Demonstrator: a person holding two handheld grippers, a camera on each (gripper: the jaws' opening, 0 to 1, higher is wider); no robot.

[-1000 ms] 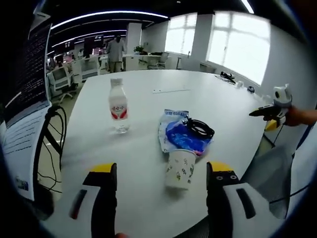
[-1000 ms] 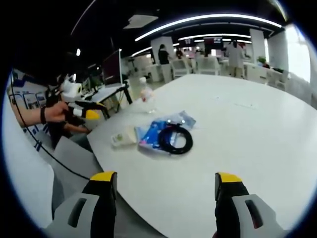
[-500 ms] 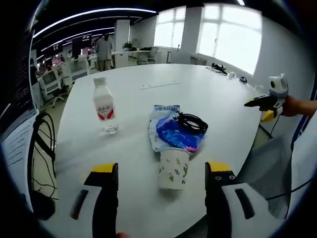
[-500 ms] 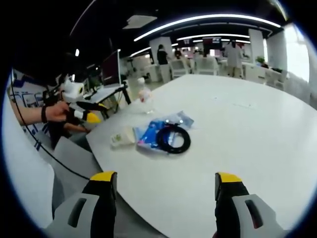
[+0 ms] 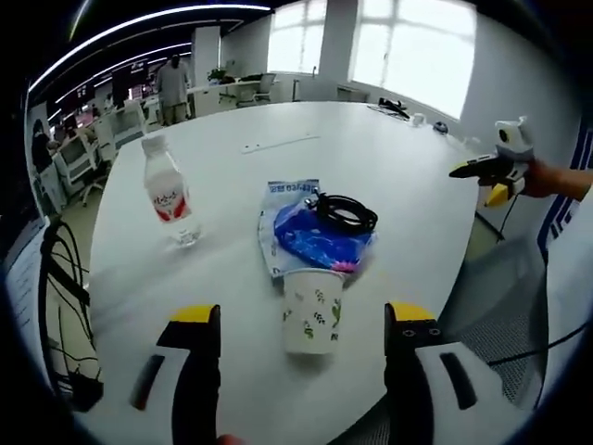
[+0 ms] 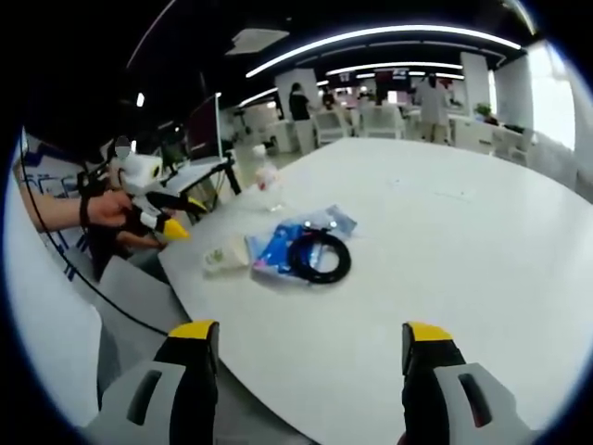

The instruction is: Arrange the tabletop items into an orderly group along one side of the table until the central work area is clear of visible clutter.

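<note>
Ahead and left of the wide-open left hand-held gripper [image 5: 296, 348]: clear plastic water bottle with red label [image 5: 168, 195], standing on the white round desk [image 5: 371, 158]. Straight ahead, just past the jaws: white paper cup with leaf print [image 5: 310, 309], touching a blue plastic bag [image 5: 310, 236] with a black coiled cable [image 5: 346, 213] on top. Right hand-held gripper [image 6: 301, 366] wide open too, bag well ahead.

No legible text anywhere.

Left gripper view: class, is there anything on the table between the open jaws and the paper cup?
Nothing visible. The paper cup stands upright just ahead of the left gripper, with bare white table between them. The blue bag and black cable coil lie beyond the cup, the water bottle off to one side.
</note>
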